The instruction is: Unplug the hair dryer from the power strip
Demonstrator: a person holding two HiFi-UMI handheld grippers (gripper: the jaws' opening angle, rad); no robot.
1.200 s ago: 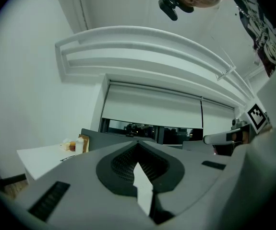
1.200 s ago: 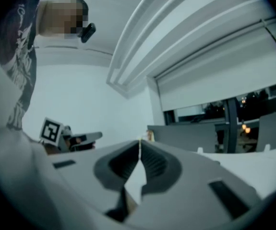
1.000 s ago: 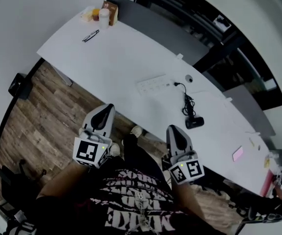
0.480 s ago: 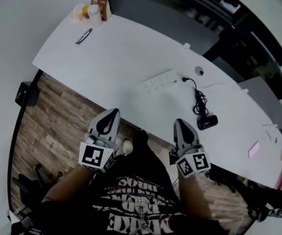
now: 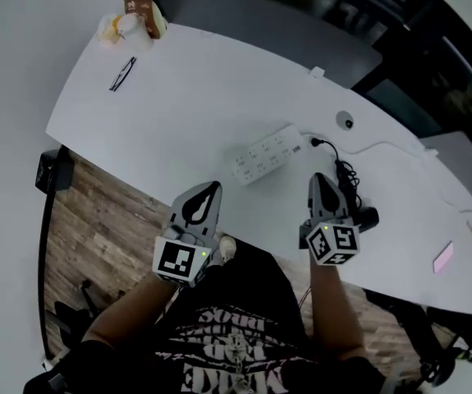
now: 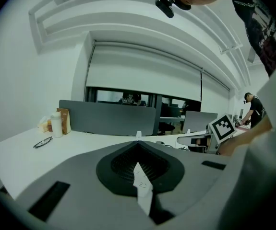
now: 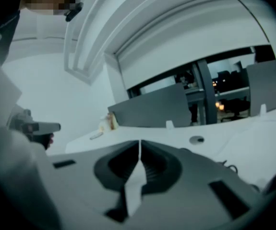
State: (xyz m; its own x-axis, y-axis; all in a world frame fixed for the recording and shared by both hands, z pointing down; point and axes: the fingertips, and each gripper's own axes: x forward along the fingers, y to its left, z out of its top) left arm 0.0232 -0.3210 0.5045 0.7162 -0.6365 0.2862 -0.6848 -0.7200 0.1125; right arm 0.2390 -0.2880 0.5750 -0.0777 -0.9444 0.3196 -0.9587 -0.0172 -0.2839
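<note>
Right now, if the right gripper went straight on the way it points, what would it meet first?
Probably the black cord bunched just ahead of the right gripper, near its plug at the power strip. Depth is unclear, so it might pass over it.

In the head view the right gripper (image 5: 322,180) covers part of the hair dryer (image 5: 368,217); only a black end shows. The table (image 5: 219,97) is cut off at the picture's right edge. The little things (image 5: 130,21) at the table's far left corner are too small to tell. The right gripper view is blurry.
</note>
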